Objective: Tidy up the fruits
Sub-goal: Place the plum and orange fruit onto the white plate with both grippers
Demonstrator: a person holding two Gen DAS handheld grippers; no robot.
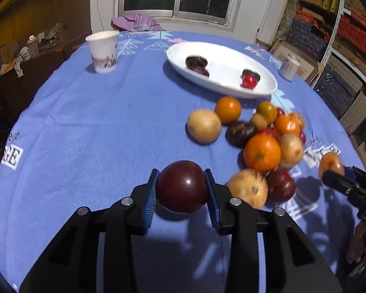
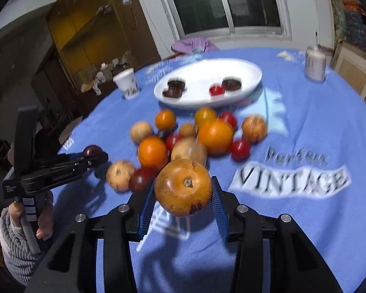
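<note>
My left gripper is shut on a dark red apple and holds it above the blue tablecloth, left of the fruit pile. My right gripper is shut on a yellow-orange apple, lifted in front of the pile. The pile holds oranges, yellow apples, dark fruits and small red fruits; it also shows in the right wrist view. A white oval dish behind it holds dark fruits and one red fruit. The left gripper with its apple shows in the right wrist view; the right gripper shows in the left wrist view.
A white paper cup stands at the far left of the table, a small white jar at the far right. A purple cloth lies at the far edge. Shelves with boxes stand to the right.
</note>
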